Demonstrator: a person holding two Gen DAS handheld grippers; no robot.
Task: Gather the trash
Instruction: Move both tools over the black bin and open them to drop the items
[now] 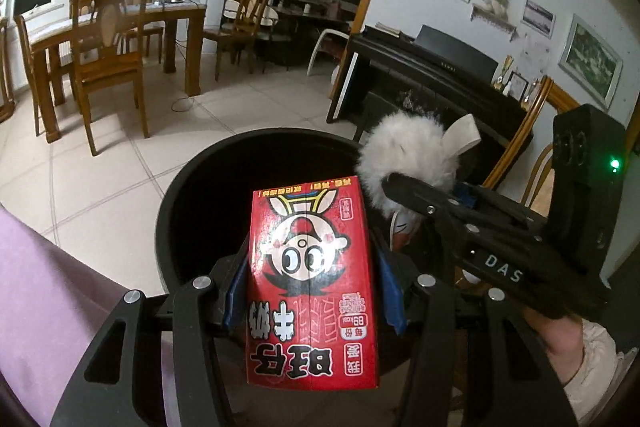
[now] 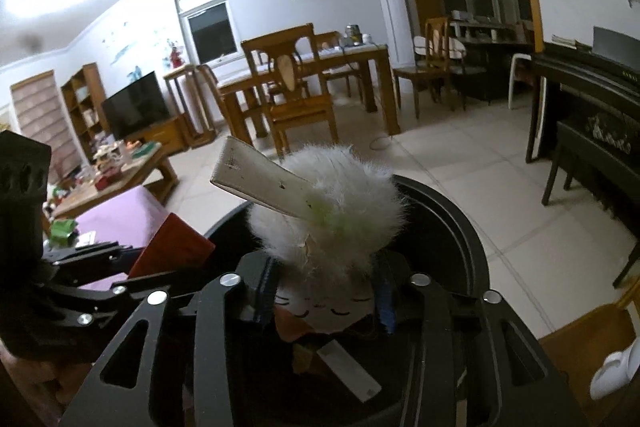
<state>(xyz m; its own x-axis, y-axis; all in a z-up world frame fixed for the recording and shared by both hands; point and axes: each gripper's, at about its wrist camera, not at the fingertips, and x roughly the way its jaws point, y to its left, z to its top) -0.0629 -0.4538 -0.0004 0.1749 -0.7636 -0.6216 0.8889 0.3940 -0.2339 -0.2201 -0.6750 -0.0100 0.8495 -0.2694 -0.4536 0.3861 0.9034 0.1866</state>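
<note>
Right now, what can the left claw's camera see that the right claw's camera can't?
Only the left wrist view shows the red milk carton's cartoon face, gripped in the left claw. Only the right wrist view shows the TV and coffee table. Both show the black trash bin, the fluffy white toy between the right claw's fingers, and the dining table.

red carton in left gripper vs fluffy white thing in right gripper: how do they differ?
The red printed milk carton is a rigid, flat-sided box; the fluffy white fur toy is soft, rounded, with a flat strap sticking out. The carton is bright, the toy pale. Both sit between gripper pads above the round black bin.
</note>
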